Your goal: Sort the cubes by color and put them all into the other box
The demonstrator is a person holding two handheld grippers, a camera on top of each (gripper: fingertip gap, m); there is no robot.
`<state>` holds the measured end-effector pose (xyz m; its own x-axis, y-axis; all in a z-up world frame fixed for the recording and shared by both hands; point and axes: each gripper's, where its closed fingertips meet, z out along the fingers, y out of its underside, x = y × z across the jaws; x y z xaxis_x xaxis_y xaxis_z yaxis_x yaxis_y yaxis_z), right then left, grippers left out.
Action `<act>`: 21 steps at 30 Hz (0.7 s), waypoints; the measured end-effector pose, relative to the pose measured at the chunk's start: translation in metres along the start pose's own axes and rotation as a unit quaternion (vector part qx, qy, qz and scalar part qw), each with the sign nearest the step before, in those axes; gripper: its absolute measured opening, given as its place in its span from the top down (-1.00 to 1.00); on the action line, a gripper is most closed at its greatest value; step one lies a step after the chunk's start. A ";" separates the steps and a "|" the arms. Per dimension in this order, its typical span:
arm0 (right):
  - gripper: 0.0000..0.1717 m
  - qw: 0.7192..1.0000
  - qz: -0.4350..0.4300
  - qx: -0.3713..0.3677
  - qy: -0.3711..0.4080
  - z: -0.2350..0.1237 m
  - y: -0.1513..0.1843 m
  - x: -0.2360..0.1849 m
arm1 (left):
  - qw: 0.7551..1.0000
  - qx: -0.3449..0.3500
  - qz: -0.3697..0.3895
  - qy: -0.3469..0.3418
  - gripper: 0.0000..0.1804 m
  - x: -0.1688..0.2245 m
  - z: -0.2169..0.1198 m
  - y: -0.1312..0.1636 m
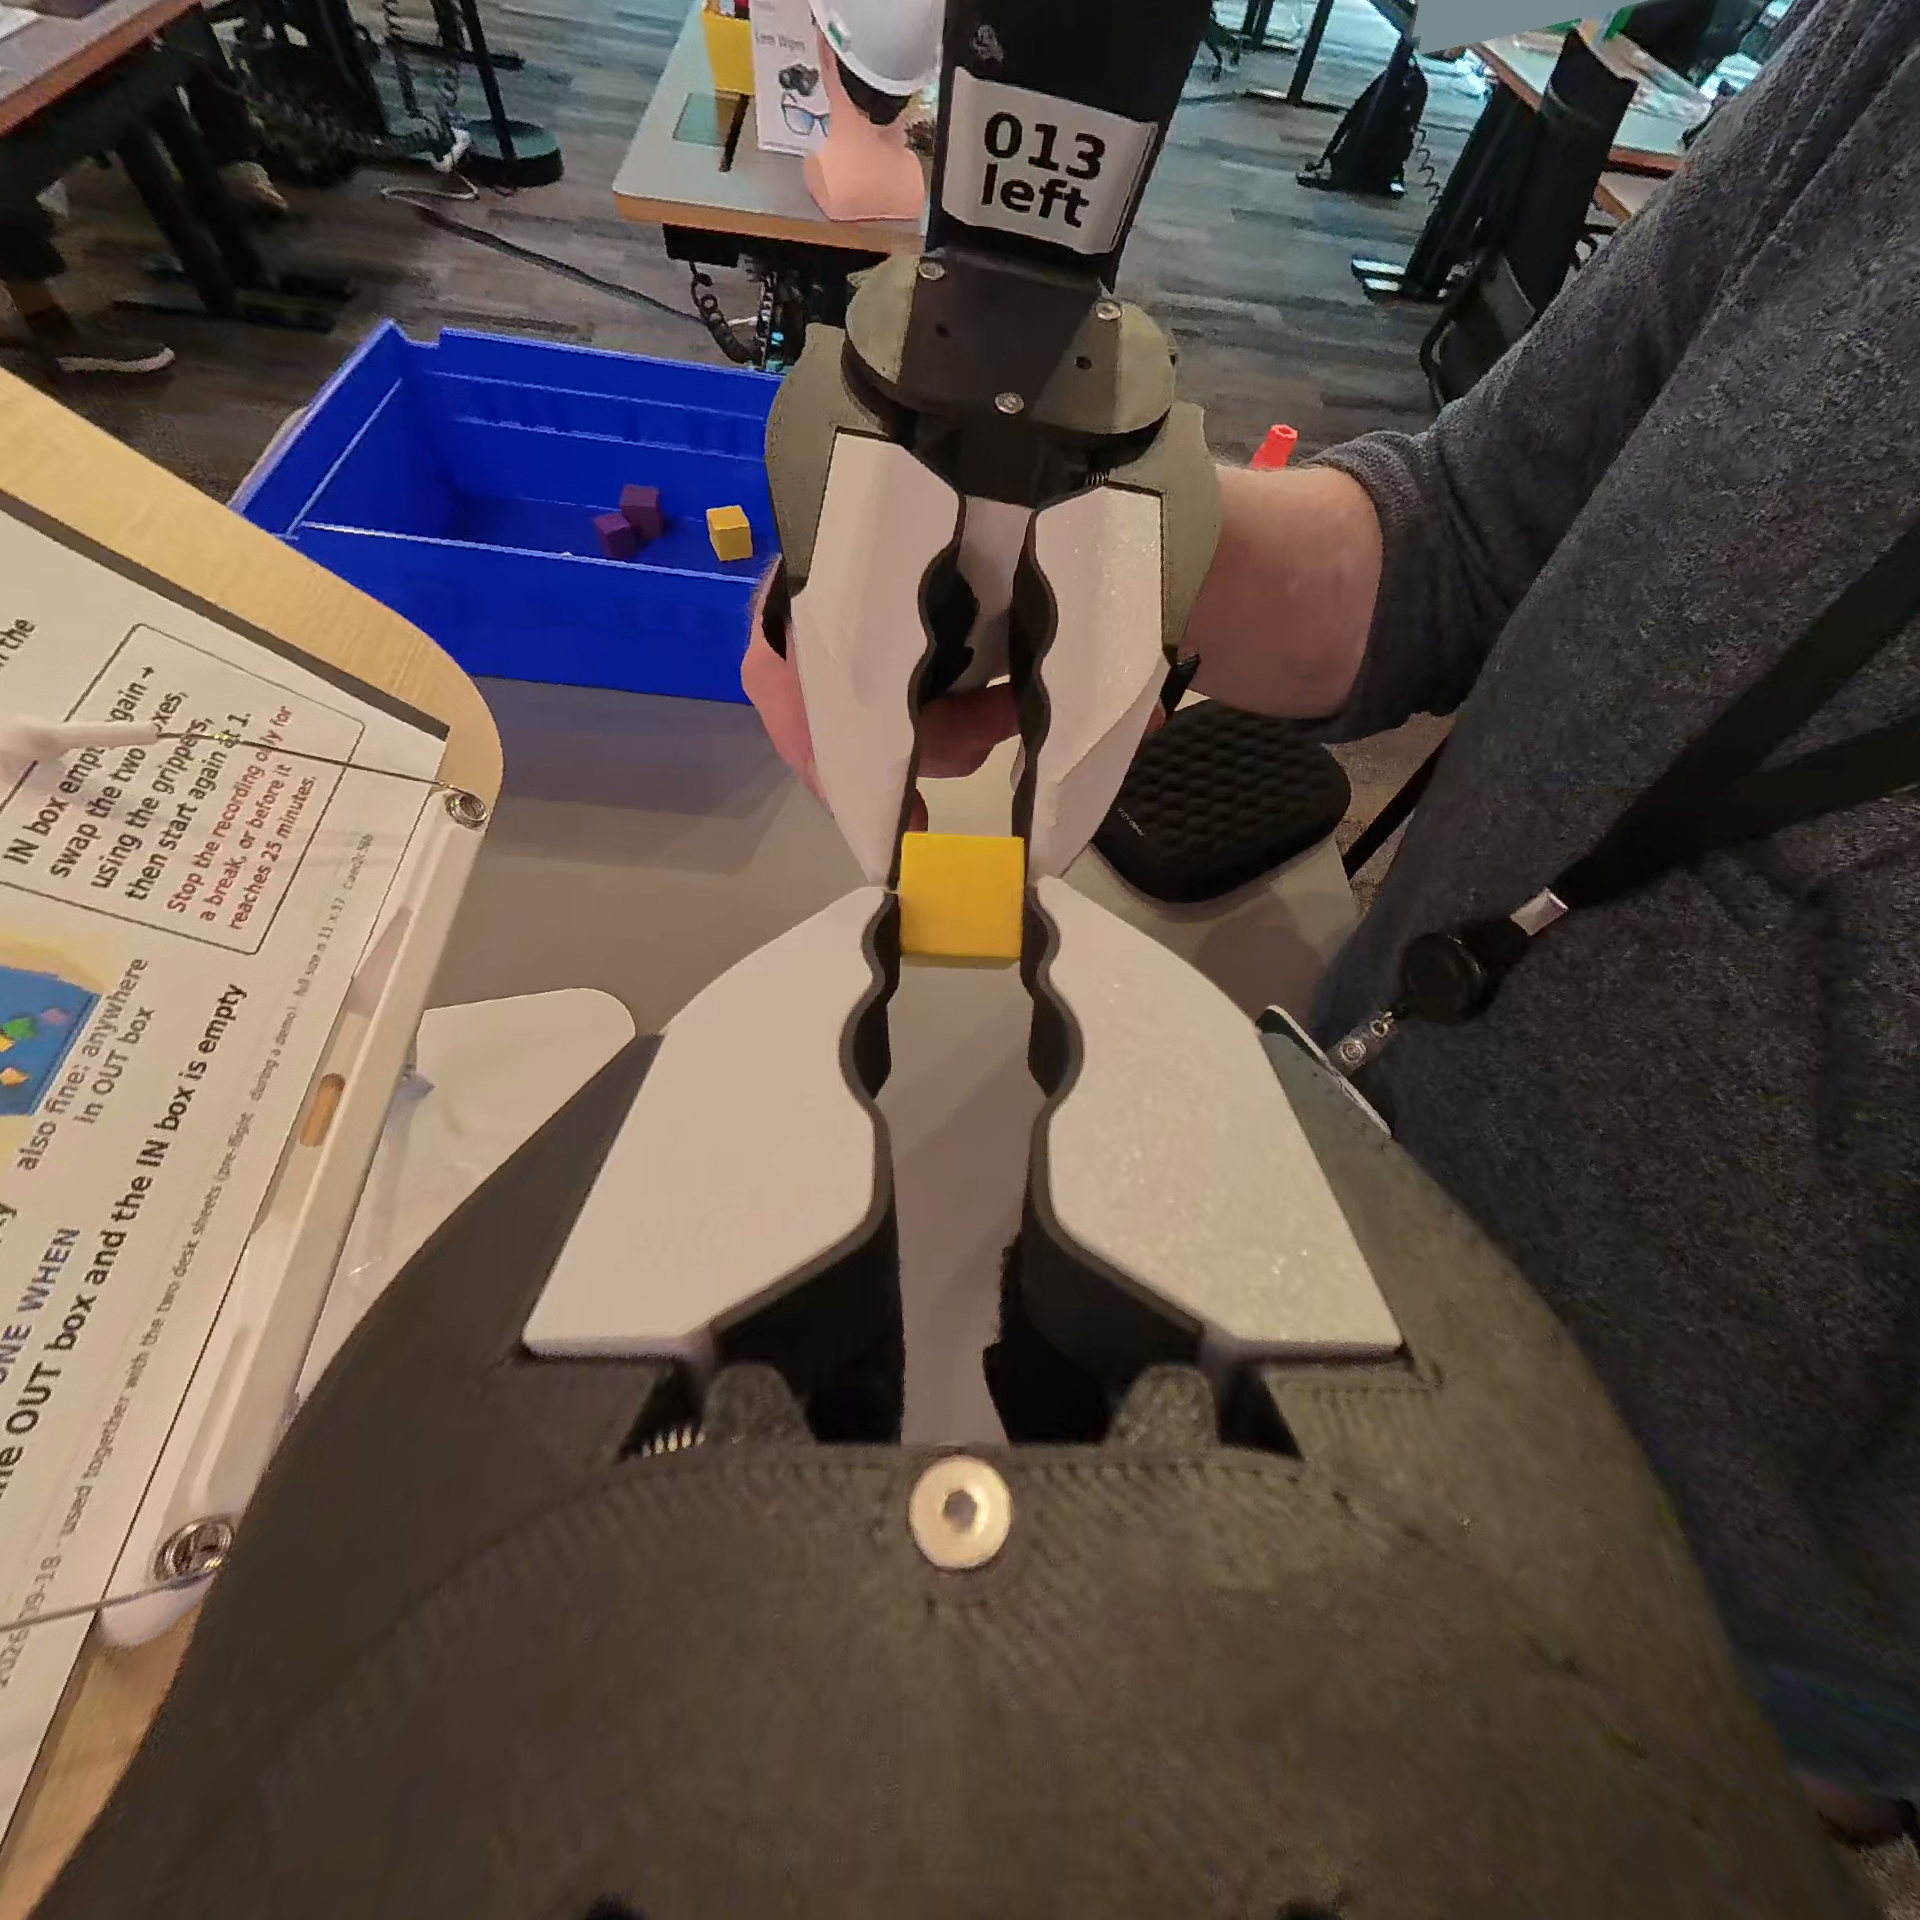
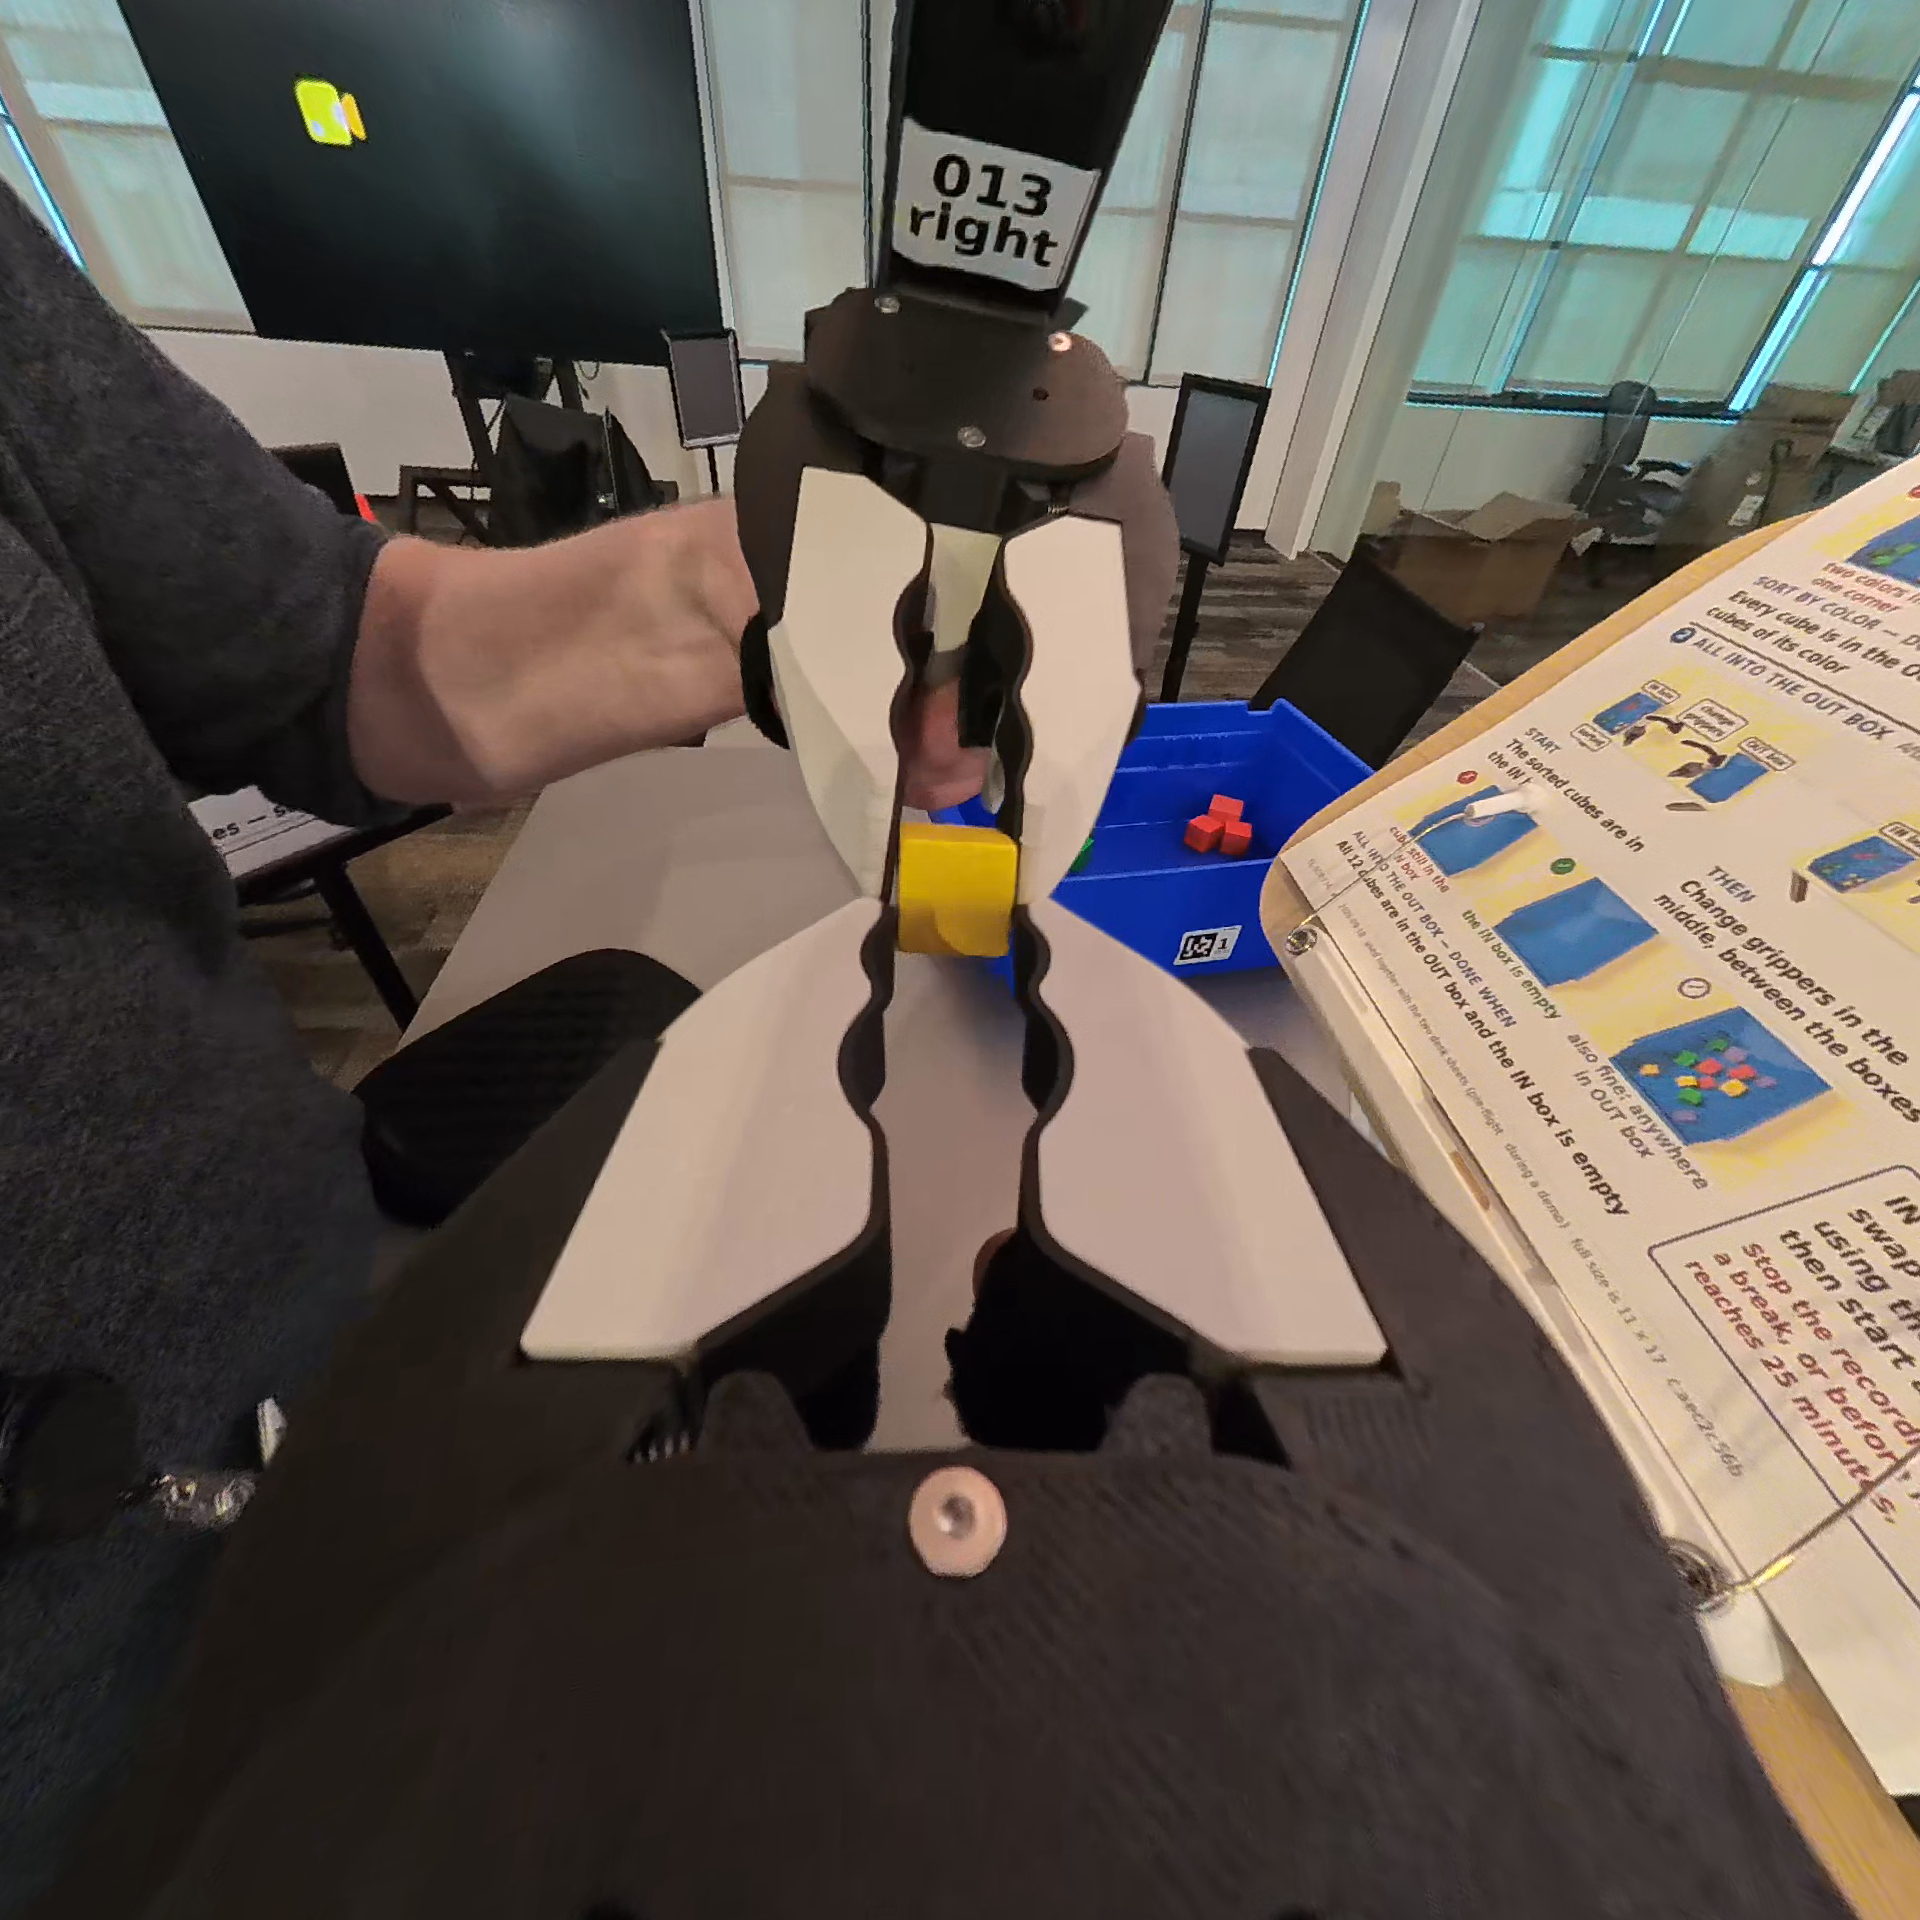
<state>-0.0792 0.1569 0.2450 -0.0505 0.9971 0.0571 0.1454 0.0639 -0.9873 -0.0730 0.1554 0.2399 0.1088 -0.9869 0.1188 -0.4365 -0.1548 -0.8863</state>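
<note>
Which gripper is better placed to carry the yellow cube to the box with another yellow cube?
Right, probably: left gripper and right gripper pinch the yellow cube, but that blue box lies behind the right gripper.

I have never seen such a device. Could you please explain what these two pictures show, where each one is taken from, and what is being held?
A person holds a hand-operated two-finger gripper in each hand. Each gripper carries a camera looking along its own fingers, so each picture shows its own fingers at the bottom and the other gripper opposite. One picture comes from the left gripper, the other from the right gripper. They meet tip to tip, and both seem to pinch one yellow cube above a grey table. On the table are two blue boxes: one holds purple cubes and a second yellow cube; the other holds red cubes. A printed instruction sheet lies nearby.
</note>
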 end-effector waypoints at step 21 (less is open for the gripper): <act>0.76 0.980 0.029 0.018 0.195 -0.107 0.021 0.075 | 0.997 0.044 -0.017 -0.056 0.99 -0.020 -0.033 -0.001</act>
<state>0.0254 0.2370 0.2444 0.3401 0.9392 0.0467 0.1007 0.0130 -0.9948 -0.1044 0.1739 0.2538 0.2240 -0.9692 0.1023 -0.3508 -0.1781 -0.9194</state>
